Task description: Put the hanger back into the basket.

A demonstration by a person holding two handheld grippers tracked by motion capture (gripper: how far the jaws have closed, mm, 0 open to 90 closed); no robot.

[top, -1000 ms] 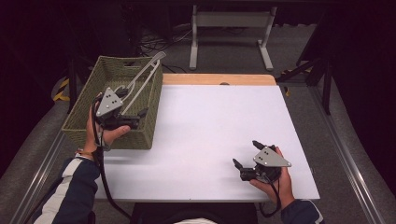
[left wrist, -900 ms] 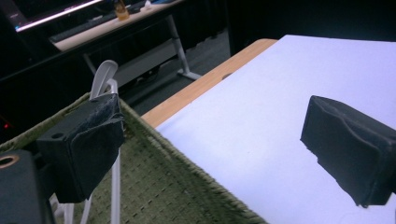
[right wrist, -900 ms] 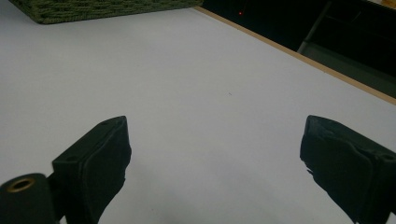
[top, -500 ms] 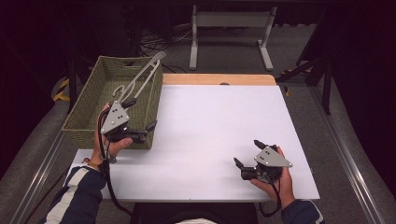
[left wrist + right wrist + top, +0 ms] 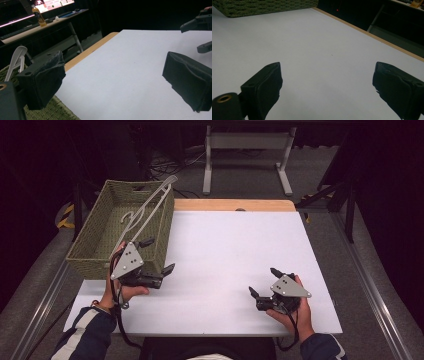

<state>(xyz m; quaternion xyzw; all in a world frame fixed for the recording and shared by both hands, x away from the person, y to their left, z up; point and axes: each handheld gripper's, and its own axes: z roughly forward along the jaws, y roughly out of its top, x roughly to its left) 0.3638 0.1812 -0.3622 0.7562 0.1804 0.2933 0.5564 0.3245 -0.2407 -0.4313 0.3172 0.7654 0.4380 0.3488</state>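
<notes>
The left gripper (image 5: 155,256) is hovering just off the near right corner of the green woven rectangular basket (image 5: 95,237), at about eight o'clock on the white rectangular tabletop (image 5: 225,250), with its jaws standing wide apart and gripping nothing. In the left gripper view the black padded fingers (image 5: 42,80) are framing bare white surface, with the basket's weave showing just beneath the left one. The pale grey plastic clothes hanger (image 5: 145,212) is lying in the basket, tilted, its hook over the basket's middle and its far end poking up over the rim at the basket's one o'clock corner.

The right gripper (image 5: 265,281) is resting low at about five o'clock on the tabletop, well apart from the basket, its jaws also spread wide and empty; its own view is showing the fingers (image 5: 265,87) over plain white surface, with the basket wall at the eleven o'clock edge.

Judging from how things lie, the hanger looks placed, so a placing step seems to be closing out, with both tools unloaded. If more work is coming, the next move calls for keeping the left jaws clear of the basket rim and bringing both grippers to a neutral spot over the open tabletop.
</notes>
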